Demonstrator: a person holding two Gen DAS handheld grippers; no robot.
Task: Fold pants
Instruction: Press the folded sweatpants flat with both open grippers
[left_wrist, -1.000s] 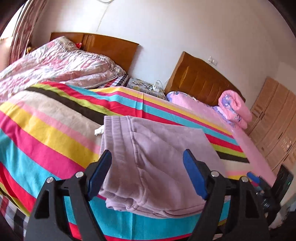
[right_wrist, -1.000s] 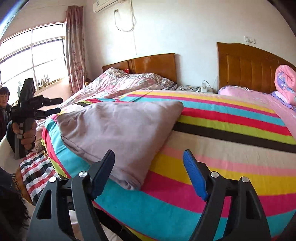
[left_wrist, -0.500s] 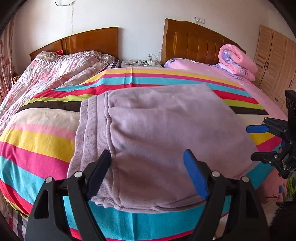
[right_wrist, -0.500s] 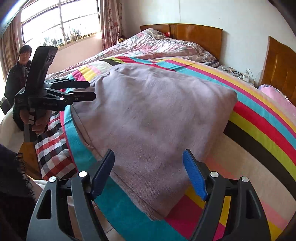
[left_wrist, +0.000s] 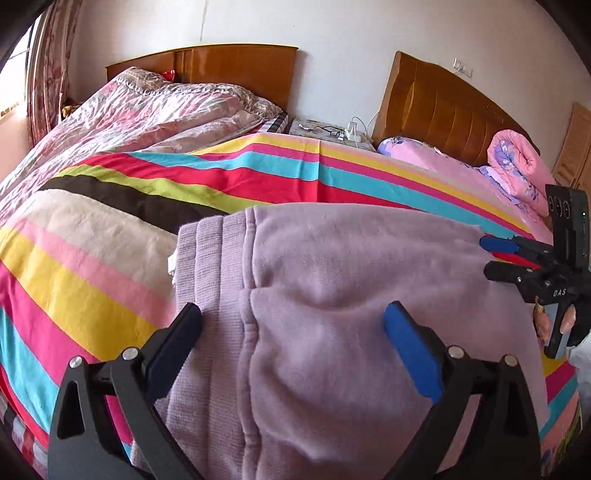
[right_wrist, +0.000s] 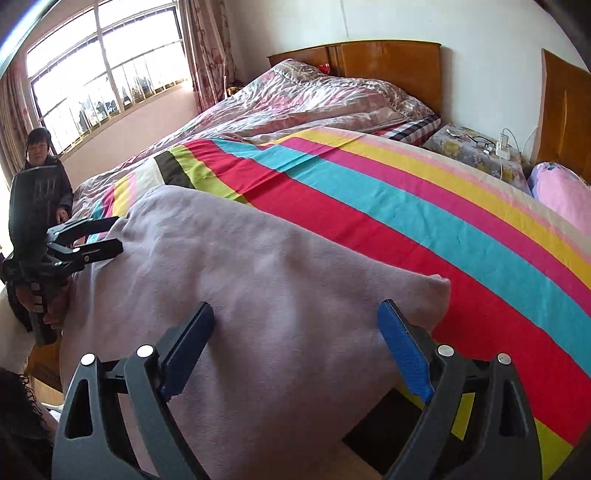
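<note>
The lilac pants (left_wrist: 332, 295) lay folded on the near part of the striped bedspread (left_wrist: 92, 266), their long axis running left to right along the near edge of the bed. In the left wrist view the ribbed waistband (left_wrist: 207, 266) pointed left, and the other end reached right toward the right gripper (left_wrist: 496, 258). The near edge of the cloth drooped over the bedside. The left gripper (left_wrist: 291, 332) hung over the waistband end, its jaws wide apart and just opened further, with cloth below them but not pinched. In the right wrist view the right gripper (right_wrist: 295, 328) hung over the opposite end near its far corner (right_wrist: 436, 295), jaws also spread and just widened, clamping nothing. A bystander (right_wrist: 40, 184) stood at far left by the window (right_wrist: 103, 66).
</note>
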